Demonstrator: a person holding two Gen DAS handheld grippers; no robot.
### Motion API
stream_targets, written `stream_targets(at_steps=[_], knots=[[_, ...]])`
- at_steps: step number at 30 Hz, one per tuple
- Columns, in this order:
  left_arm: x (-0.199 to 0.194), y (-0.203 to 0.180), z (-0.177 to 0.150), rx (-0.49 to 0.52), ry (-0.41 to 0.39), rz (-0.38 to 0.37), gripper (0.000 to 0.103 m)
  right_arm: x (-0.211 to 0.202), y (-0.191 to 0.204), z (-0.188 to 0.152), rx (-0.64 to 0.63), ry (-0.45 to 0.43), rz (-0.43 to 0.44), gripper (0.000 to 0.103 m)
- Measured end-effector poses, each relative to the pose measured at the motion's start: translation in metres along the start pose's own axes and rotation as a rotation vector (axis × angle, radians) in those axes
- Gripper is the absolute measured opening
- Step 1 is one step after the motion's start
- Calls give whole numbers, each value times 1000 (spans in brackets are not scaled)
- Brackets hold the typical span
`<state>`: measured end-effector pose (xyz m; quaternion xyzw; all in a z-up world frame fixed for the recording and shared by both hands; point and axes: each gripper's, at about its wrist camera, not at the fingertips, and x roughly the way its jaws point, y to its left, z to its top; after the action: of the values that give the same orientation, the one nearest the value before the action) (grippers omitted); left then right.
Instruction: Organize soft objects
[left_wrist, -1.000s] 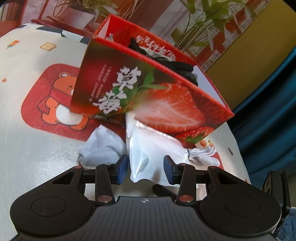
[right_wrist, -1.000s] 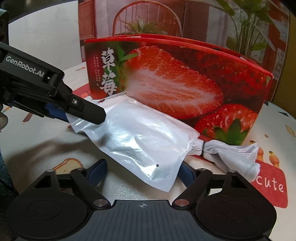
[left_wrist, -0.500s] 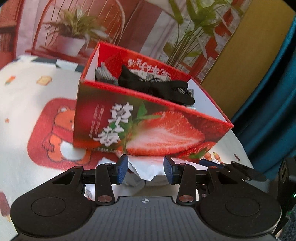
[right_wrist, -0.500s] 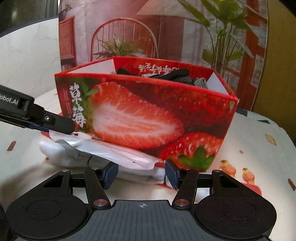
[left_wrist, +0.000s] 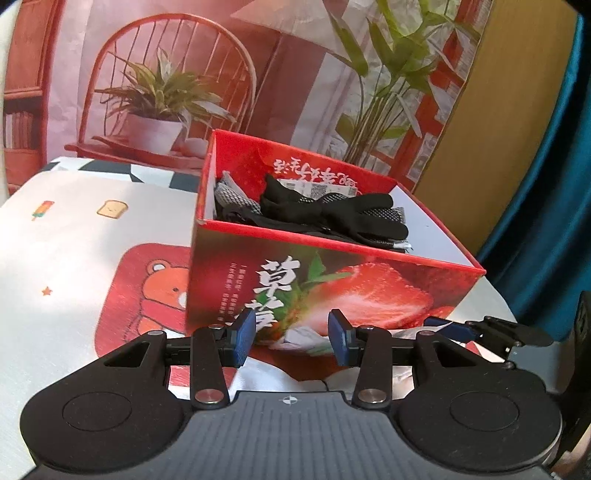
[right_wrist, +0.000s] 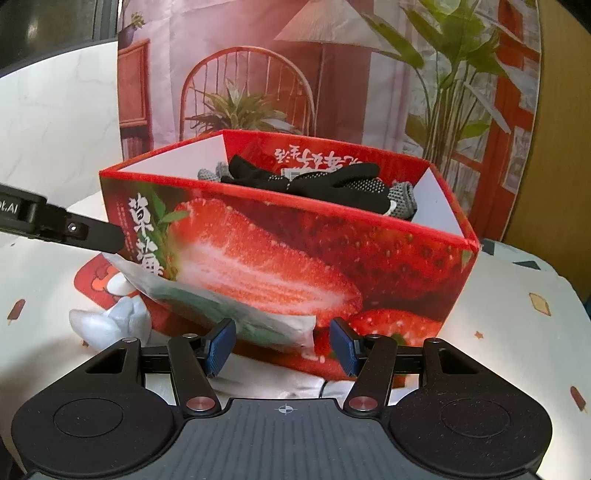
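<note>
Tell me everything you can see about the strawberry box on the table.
The strawberry box is an open-topped red carton, apparently glossy cardboard, printed with a halved strawberry and white Chinese characters, its inner walls white. It stands upright on the cartoon-print tablecloth. Inside lie black gloves and grey knit pieces. A clear plastic bag hangs in front of its near wall; whether they touch is unclear.

The big red strawberry box (right_wrist: 332, 266) stands right ahead and blocks the way forward — its near wall is tall. Its top is open, but black and grey gloves (left_wrist: 332, 214) fill part of the inside. The tablecloth (left_wrist: 74, 258) on the left of the box is bare — room to pass there.
</note>
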<state>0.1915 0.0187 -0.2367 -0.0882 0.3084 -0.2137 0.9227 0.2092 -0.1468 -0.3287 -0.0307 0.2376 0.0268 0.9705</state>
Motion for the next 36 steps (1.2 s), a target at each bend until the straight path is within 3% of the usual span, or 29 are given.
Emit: stream_targets(at_steps=[16,20,27,36], knots=[[-11,12,4,-6,-59,26,51,9,-8,5,28,-1,-2,53],[-8,10,1,18,-43,3,51,11,-9,5,31,0,2,53],[15,-3,-10,136,11,-59,52,18,-8,3,41,13,25,53],[41,-17,-14,267,5,-118,58,22,-6,2,35,23,47,52]])
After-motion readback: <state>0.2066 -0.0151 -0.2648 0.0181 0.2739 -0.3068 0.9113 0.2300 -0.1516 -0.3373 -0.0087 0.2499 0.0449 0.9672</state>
